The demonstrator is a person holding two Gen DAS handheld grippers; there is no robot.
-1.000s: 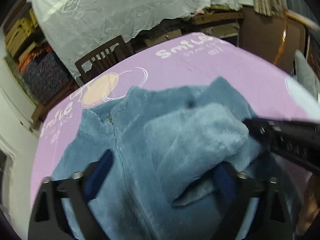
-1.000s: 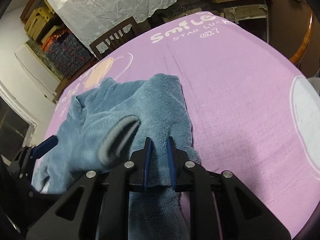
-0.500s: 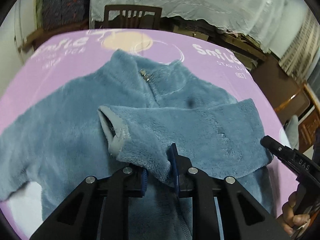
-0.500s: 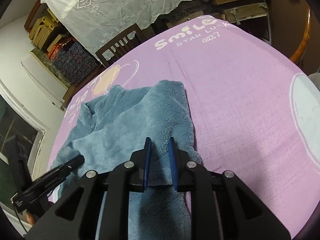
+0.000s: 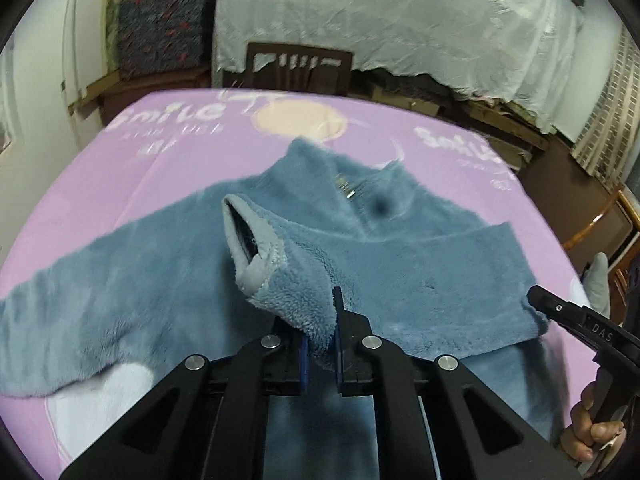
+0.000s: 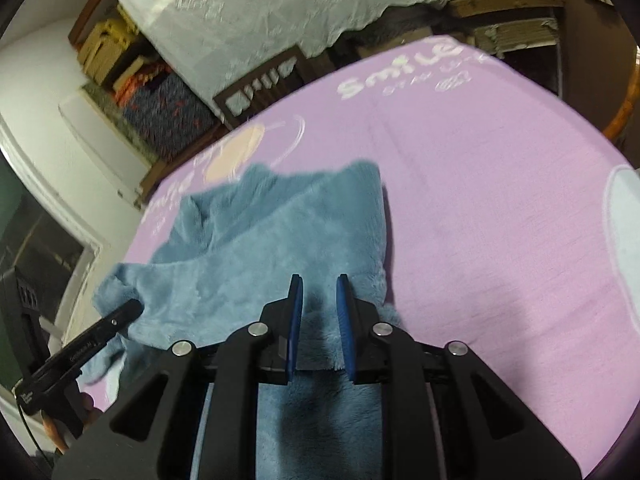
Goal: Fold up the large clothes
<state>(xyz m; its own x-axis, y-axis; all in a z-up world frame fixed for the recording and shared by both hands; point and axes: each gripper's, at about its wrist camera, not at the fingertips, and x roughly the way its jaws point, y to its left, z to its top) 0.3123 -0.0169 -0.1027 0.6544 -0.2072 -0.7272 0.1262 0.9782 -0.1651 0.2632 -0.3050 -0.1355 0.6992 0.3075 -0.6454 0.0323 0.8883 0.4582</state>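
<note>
A blue fleece jacket [image 5: 420,264] lies front-up on the purple cloth, collar and zip away from me. Its right sleeve [image 5: 360,256] is folded across the chest, grey cuff [image 5: 256,248] open to the left. My left gripper [image 5: 320,344] is shut on the sleeve's near edge just behind the cuff. In the right wrist view the jacket [image 6: 280,240] lies to the left, and my right gripper [image 6: 319,312] hovers over its folded right edge with the jaws a little apart and nothing between them. The jacket's left sleeve [image 5: 80,308] stretches out flat.
The purple printed cloth [image 6: 500,220] covers the table. A dark wooden chair [image 5: 300,68] stands at the far edge, with a white sheet over stored goods [image 5: 400,12] behind. The table's wooden rim [image 6: 628,108] shows at the right.
My left gripper closed on the sleeve and carried it across the chest toward the left. My right gripper stayed at the jacket's right edge and its jaws opened slightly.
</note>
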